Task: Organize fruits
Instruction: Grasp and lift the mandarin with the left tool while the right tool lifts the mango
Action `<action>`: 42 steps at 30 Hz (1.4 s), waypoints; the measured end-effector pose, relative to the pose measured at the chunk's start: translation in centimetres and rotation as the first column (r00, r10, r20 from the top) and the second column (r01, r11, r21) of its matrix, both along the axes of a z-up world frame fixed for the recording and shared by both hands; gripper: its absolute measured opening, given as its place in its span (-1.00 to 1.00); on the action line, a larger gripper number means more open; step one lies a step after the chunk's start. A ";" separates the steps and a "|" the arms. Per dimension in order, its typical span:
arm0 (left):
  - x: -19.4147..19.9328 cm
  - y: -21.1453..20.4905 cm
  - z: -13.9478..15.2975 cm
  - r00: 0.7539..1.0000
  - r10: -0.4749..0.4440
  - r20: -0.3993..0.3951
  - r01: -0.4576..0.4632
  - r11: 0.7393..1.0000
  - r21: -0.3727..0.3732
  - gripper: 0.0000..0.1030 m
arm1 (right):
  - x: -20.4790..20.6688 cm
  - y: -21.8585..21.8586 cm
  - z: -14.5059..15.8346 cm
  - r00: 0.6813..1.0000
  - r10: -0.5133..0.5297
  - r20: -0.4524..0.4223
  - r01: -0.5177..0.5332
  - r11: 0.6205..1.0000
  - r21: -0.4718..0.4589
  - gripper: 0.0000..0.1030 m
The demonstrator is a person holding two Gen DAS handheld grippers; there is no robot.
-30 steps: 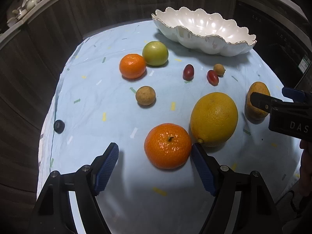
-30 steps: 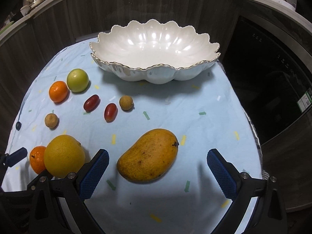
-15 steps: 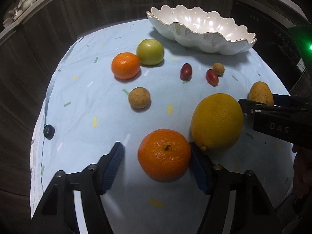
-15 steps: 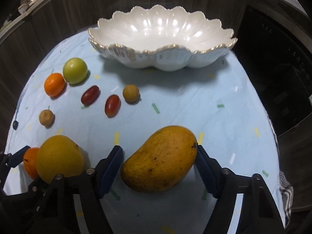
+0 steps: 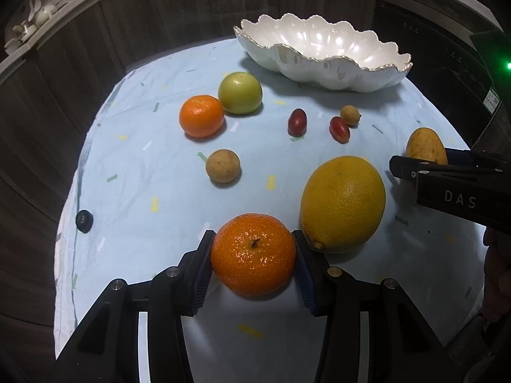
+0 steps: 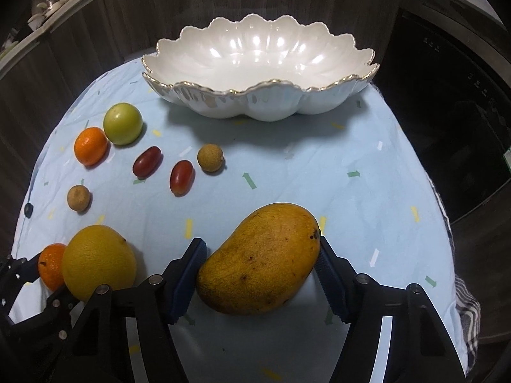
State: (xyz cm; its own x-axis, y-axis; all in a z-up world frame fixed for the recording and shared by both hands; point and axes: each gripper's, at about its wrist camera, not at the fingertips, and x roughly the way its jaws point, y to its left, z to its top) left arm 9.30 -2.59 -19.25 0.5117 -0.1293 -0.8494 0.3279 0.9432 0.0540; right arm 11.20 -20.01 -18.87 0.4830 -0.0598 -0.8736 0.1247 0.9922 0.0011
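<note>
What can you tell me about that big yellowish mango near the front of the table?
The mango is plump and kidney-shaped, with golden-yellow skin freckled by small dark spots and a dark stem scar at its far right end. It lies on its side, slanting, on the pale blue cloth, in front of the empty white scalloped bowl. The right gripper straddles it, jaws closing; both blue pads look pressed against its sides.

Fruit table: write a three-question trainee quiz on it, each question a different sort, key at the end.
1. True or false: the white bowl already holds fruit.
2. Which fruit sits between the right gripper jaws? A) mango B) green fruit C) large yellow citrus
3. Fill in: the left gripper jaws are on either side of an ____.

Key: 1 false; 2 A; 3 orange.
</note>
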 end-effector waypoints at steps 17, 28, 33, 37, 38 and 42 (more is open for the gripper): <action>0.0 0.2 4.8 0.997 0.038 0.064 -0.039 0.999 0.018 -0.11 | -0.7 -0.3 4.9 0.996 0.007 0.088 -0.009 1.000 0.023 0.33; 2.1 -1.4 7.7 0.995 0.021 0.098 -0.021 1.000 -0.007 -0.11 | 0.6 -1.6 7.3 0.991 0.004 0.137 -0.006 1.000 0.015 0.32; 3.7 -2.7 9.0 0.993 0.007 0.115 -0.004 1.000 -0.019 -0.11 | 1.6 -2.8 8.2 0.988 -0.004 0.153 0.003 1.000 0.006 0.32; 4.9 -3.6 9.9 0.992 -0.004 0.128 0.008 0.999 -0.032 -0.11 | 2.8 -3.8 9.3 0.985 0.000 0.175 0.001 1.000 -0.007 0.32; 5.2 -3.8 10.1 0.991 -0.006 0.130 0.011 0.999 -0.036 -0.11 | 3.1 -4.0 9.5 0.984 0.001 0.180 0.000 1.000 -0.006 0.32; 6.6 -4.6 10.9 0.989 -0.012 0.146 0.019 0.999 -0.045 -0.11 | 4.2 -4.5 10.6 0.978 0.012 0.206 -0.010 1.000 -0.014 0.32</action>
